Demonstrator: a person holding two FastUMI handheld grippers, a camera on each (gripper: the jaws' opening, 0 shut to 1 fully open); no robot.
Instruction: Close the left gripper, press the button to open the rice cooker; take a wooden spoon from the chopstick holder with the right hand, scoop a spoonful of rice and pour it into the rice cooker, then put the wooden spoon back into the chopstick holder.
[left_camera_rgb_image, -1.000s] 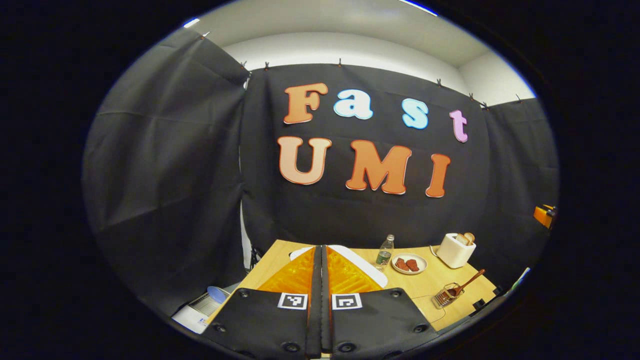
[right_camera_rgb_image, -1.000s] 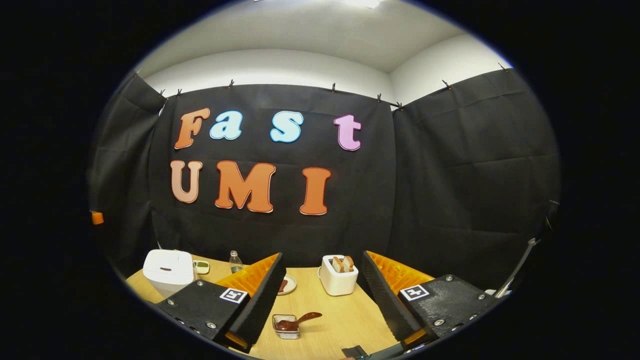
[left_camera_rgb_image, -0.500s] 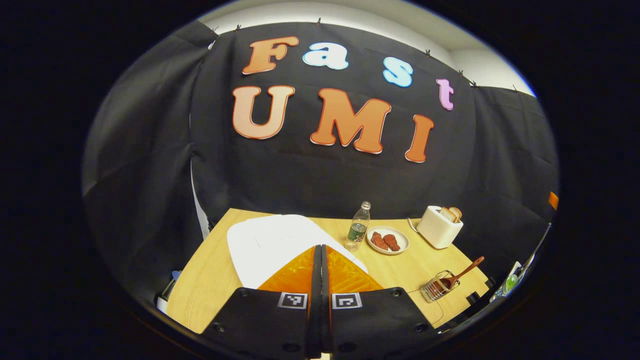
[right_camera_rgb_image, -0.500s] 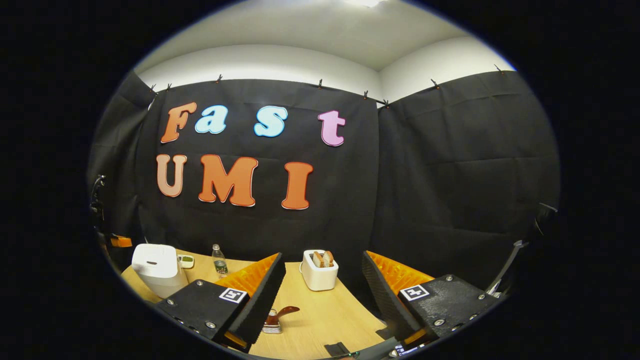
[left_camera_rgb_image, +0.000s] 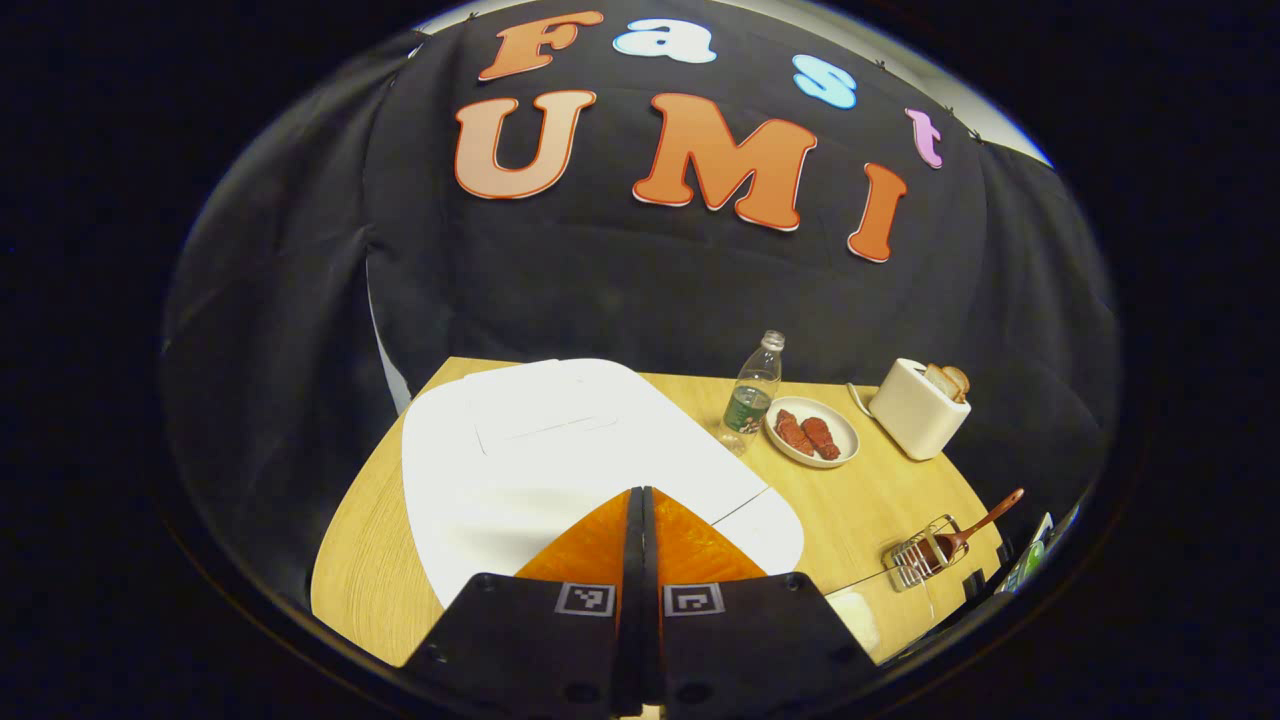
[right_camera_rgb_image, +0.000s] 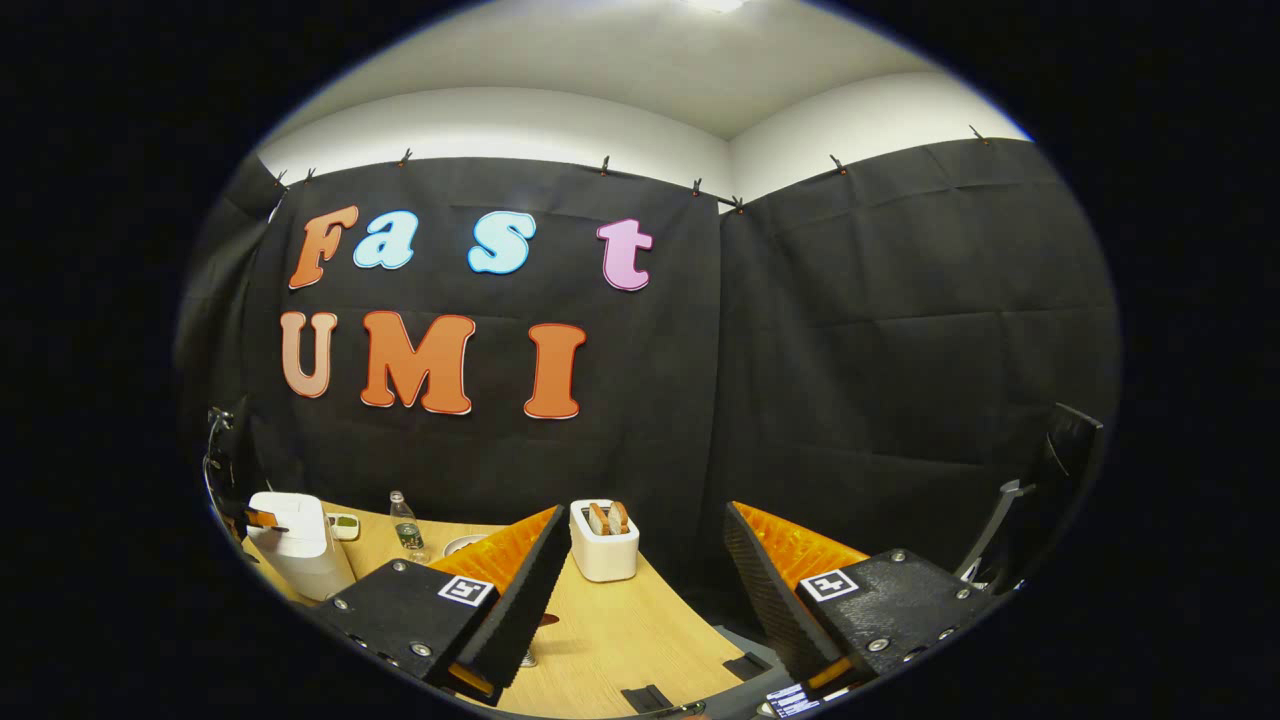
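The white rice cooker (left_camera_rgb_image: 560, 450) sits lid down on the wooden table (left_camera_rgb_image: 370, 560), just beyond and below my left gripper (left_camera_rgb_image: 640, 496), which is shut with nothing between its fingers. A wooden spoon (left_camera_rgb_image: 975, 520) lies in the wire chopstick holder (left_camera_rgb_image: 915, 562) near the table's right front. In the right gripper view the rice cooker (right_camera_rgb_image: 292, 545) stands far left, with the left gripper's tip (right_camera_rgb_image: 262, 518) above its top. My right gripper (right_camera_rgb_image: 645, 515) hangs open and empty over the table. The chopstick holder (right_camera_rgb_image: 528, 657) is mostly hidden behind its left finger.
A water bottle (left_camera_rgb_image: 750, 395), a plate of red food (left_camera_rgb_image: 812, 432) and a white toaster (left_camera_rgb_image: 915, 405) holding bread line the table's back. A small dish (right_camera_rgb_image: 345, 525) sits behind the cooker. Black cloth walls close the booth. A chair (right_camera_rgb_image: 1050, 470) stands at the right.
My left gripper has moved forward and tilted down over the rice cooker, whose lid now looks much larger. The right gripper has swung right, and the chopstick holder slid behind its left finger.
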